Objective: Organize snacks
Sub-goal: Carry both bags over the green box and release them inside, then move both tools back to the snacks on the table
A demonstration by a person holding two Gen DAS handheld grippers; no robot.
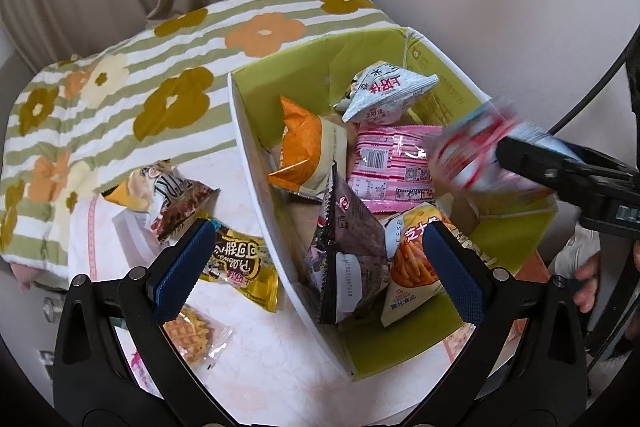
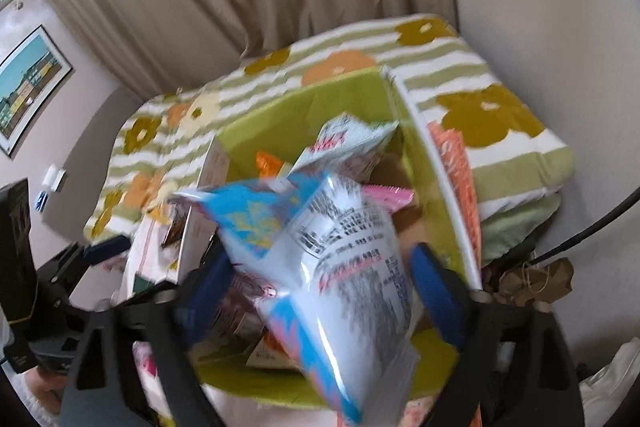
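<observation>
A green-lined cardboard box [image 1: 516, 239] holds several snack packs: an orange one [image 1: 304, 147], a pink one [image 1: 396, 163], a grey-white one [image 1: 384, 93], a brown one [image 1: 352, 239]. My left gripper [image 1: 316, 263] is open and empty above the box's near wall. My right gripper [image 2: 320, 291] has its jaws wide apart with a blue-and-white snack bag [image 2: 340, 275] between them, blurred, over the box [image 2: 264, 123]; it also shows blurred in the left wrist view [image 1: 476, 151]. Whether the fingers touch the bag is unclear.
On the table left of the box lie a gold pack [image 1: 240, 267], a brown-yellow pack [image 1: 168, 195] and a clear waffle pack [image 1: 196, 339]. A flowered striped cushion [image 1: 120, 87] lies behind. Curtains and a wall stand beyond.
</observation>
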